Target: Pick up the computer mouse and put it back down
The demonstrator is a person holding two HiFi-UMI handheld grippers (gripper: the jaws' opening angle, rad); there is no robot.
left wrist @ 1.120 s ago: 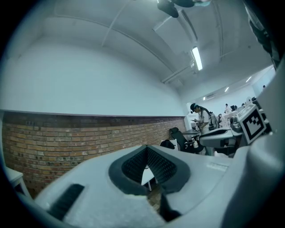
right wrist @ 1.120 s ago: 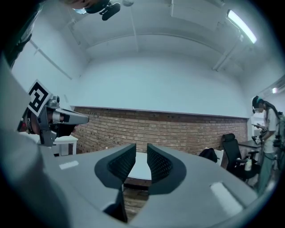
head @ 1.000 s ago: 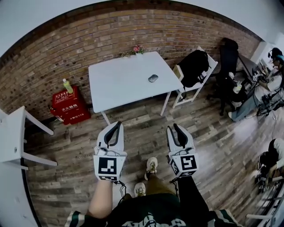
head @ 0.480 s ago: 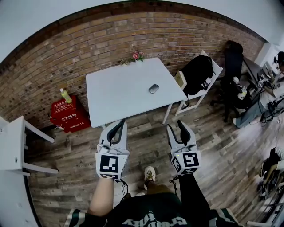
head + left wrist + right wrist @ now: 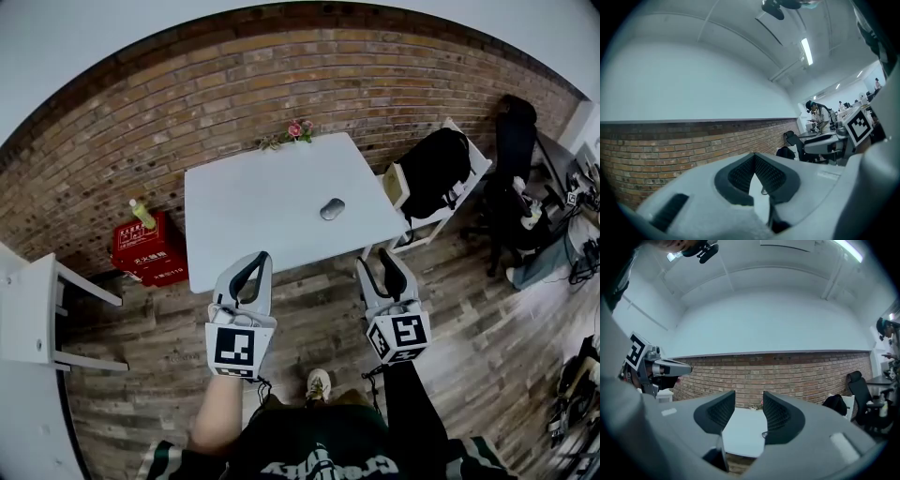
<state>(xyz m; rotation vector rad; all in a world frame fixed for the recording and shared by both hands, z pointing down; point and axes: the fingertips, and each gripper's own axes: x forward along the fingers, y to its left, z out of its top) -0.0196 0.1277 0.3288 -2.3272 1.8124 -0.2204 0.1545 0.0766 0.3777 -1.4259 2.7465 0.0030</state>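
A dark grey computer mouse (image 5: 332, 208) lies on the right half of the white table (image 5: 253, 202), close to its near edge. Both grippers are held level over the wooden floor, short of the table's near edge. My left gripper (image 5: 258, 259) is shut, its pads meeting at the tips with nothing between them (image 5: 753, 157). My right gripper (image 5: 378, 263) is open; its jaws have just been opening and nothing is between them. In the right gripper view (image 5: 749, 397) the table shows through the gap, and the mouse (image 5: 764, 433) peeks out beside the right pad.
A brick wall runs behind the table, with small flowers (image 5: 298, 129) at the table's far edge. A red box (image 5: 150, 251) with a green bottle (image 5: 142, 213) stands left. A white chair with a black backpack (image 5: 433, 176) stands right. Another white table (image 5: 33, 314) is at far left.
The person has walked toward the table with both grippers ahead. The table and mouse now sit nearer and lower in the head view, and the grippers nearly reach its near edge.
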